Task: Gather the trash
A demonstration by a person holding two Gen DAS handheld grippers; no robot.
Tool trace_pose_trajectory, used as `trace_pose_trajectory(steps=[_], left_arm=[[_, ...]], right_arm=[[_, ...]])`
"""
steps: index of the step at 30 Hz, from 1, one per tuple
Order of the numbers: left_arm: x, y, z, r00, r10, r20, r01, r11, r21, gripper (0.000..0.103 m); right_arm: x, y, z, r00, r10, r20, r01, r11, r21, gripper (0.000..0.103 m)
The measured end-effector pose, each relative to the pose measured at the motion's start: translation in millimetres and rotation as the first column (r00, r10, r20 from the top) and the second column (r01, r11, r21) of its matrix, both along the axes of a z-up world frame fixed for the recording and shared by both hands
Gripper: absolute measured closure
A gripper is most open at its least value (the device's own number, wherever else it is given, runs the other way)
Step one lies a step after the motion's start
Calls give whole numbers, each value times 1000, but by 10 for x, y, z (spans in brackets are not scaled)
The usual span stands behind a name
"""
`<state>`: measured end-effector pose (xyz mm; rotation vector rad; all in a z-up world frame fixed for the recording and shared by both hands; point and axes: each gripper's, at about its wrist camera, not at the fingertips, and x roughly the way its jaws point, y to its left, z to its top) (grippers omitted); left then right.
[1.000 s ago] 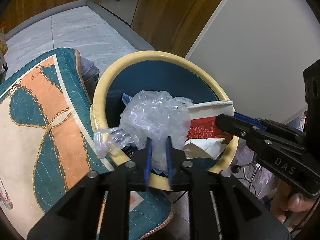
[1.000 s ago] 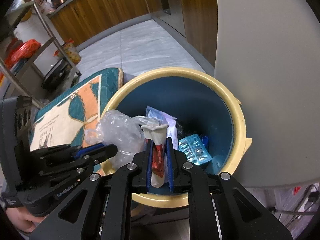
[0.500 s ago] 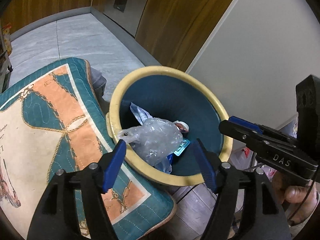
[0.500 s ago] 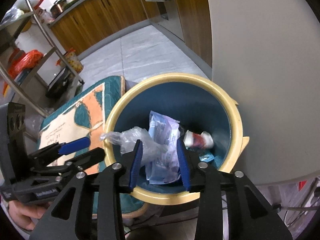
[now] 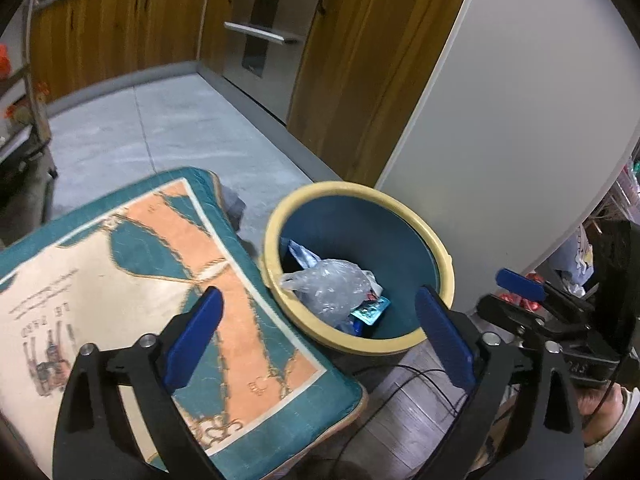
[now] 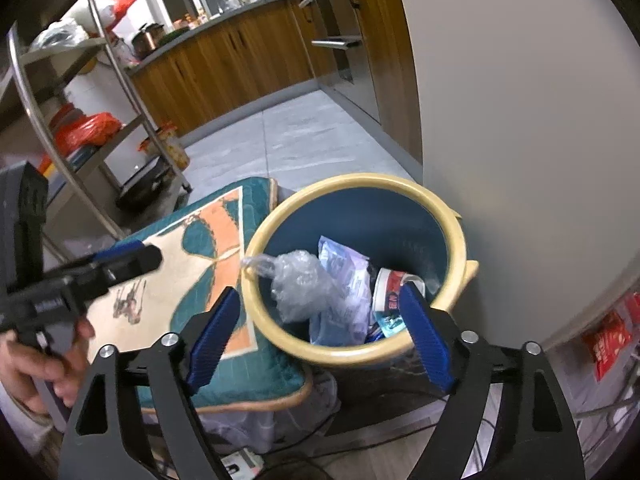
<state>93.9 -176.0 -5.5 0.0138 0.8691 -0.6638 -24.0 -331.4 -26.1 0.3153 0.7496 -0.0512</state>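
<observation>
A blue bin with a yellow rim [image 5: 276, 220] [image 6: 256, 320] stands on the floor beside a cushion. In it lie a crumpled clear plastic bag [image 5: 328, 284] [image 6: 300, 284], a red and white paper cup [image 6: 394, 284], a pale blue wrapper [image 6: 340, 264] and a blister pack [image 5: 372, 310]. My left gripper [image 5: 316, 340] is open and empty, above and in front of the bin. My right gripper [image 6: 320, 332] is open and empty, above the bin's near rim. Each gripper also shows in the other's view: the right [image 5: 516, 292], the left [image 6: 128, 256].
A teal and orange patterned cushion [image 5: 120, 280] [image 6: 176, 280] lies left of the bin. A pale wall panel [image 5: 500, 140] rises right of it. Wooden kitchen cabinets [image 5: 120, 32] and a grey tiled floor [image 5: 160, 128] lie behind. A metal shelf rack [image 6: 60, 120] stands at the left. Cables [image 5: 400, 392] run below.
Both grippers opened and drew back upward from the bin. The plastic bag dropped from the left gripper and the paper cup from the right; both now lie in the bin.
</observation>
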Motion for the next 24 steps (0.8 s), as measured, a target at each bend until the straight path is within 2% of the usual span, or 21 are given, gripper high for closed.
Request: trace_pose_trajectory(steps=[4, 8, 12, 20, 24], left_arm=[[-165, 104, 59, 999, 32, 25, -32, 999, 9, 6], [-377, 187, 41, 998, 51, 27, -51, 999, 7, 6], [-582, 184, 33, 997, 49, 63, -49, 999, 13, 6], [-791, 138, 135, 990, 21, 138, -20, 1000, -10, 6], [-785, 139, 136, 990, 22, 136, -20, 1000, -11, 6]], right_arm=[[-224, 35, 23, 998, -8, 60, 10, 1000, -26, 11], [-391, 56, 71, 992, -29, 122, 32, 999, -24, 9], [-555, 96, 154, 980, -60, 189, 71, 996, -54, 7], [-732, 204, 179, 971, -67, 231, 87, 993, -74, 5], [-733, 206, 168, 971, -71, 227, 89, 994, -68, 5]])
